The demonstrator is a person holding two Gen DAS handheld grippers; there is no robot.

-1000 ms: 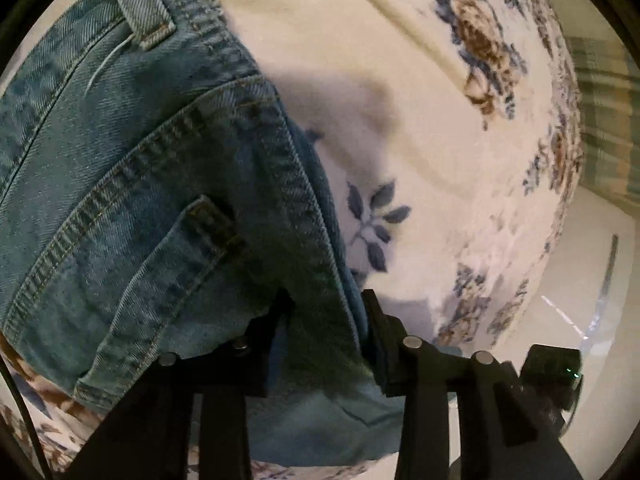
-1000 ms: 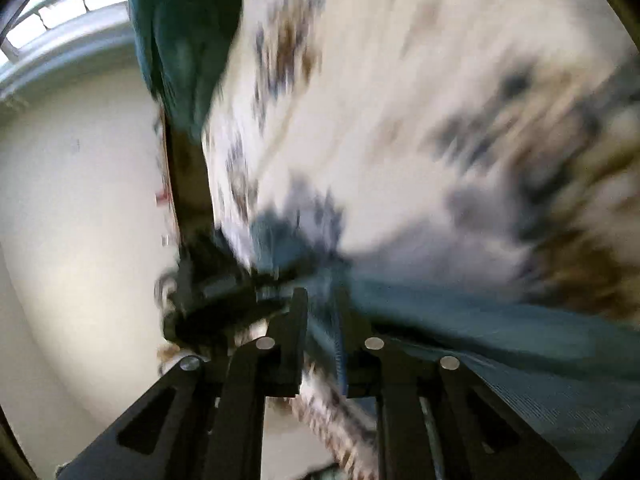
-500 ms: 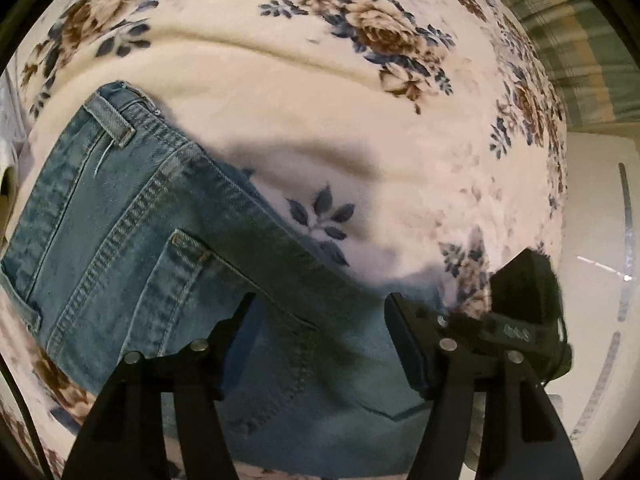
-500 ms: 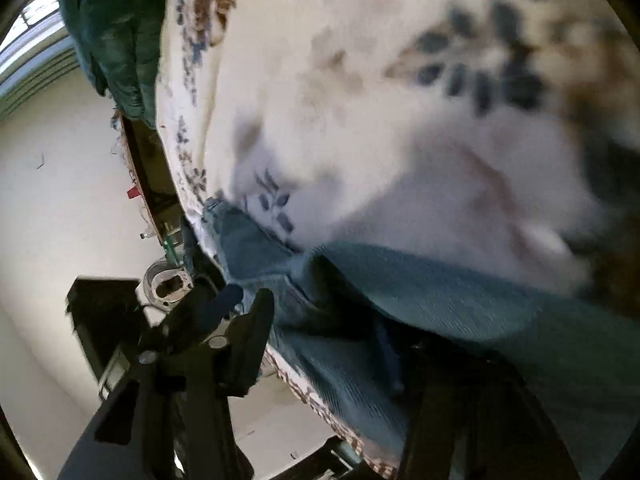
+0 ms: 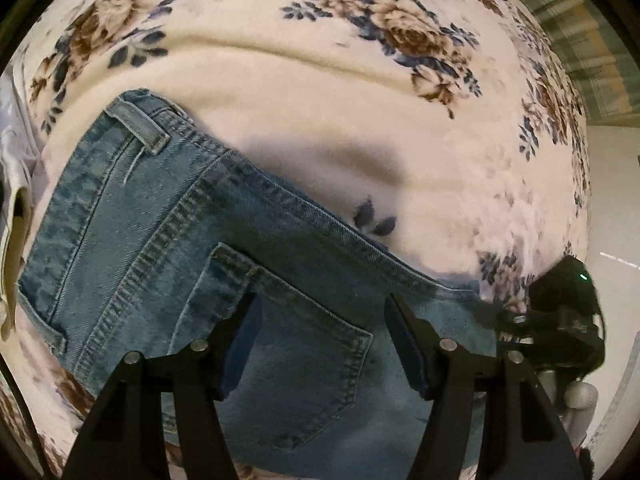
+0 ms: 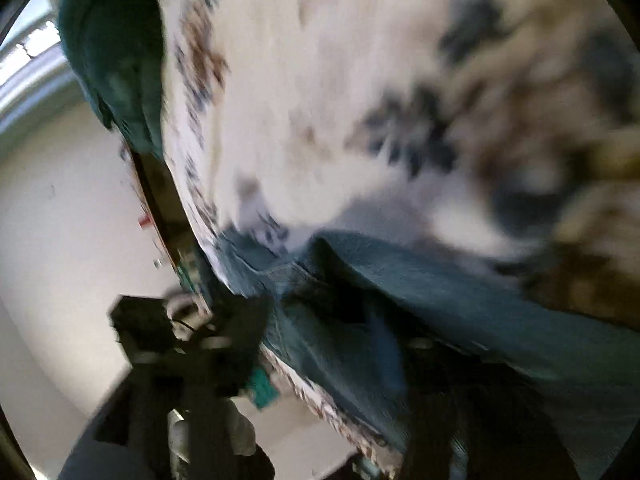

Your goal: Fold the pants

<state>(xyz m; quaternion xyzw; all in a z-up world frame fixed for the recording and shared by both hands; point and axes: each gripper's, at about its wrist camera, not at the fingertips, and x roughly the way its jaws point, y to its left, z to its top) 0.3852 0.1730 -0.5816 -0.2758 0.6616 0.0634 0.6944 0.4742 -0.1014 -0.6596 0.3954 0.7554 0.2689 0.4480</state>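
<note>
Blue denim jeans (image 5: 168, 248) lie flat on a floral bedspread (image 5: 320, 120), seat side up with a back pocket (image 5: 288, 344) and a belt loop showing. My left gripper (image 5: 322, 328) is open just above the pocket and holds nothing. The right gripper body (image 5: 560, 320) shows at the jeans' right edge. In the blurred right wrist view, the jeans (image 6: 440, 300) lie along the bed's edge and my right gripper (image 6: 332, 336) is open over the denim, holding nothing.
A dark green cloth (image 6: 116, 60) hangs at the far bed corner. White fabric (image 5: 16, 184) lies left of the jeans. The bed's edge drops to a pale floor (image 6: 60, 220). A striped curtain (image 5: 592, 52) is at the upper right.
Both grippers were shut on the jeans one second ago. Both have opened and let go, and the left has drawn back so more of the jeans and bedspread show.
</note>
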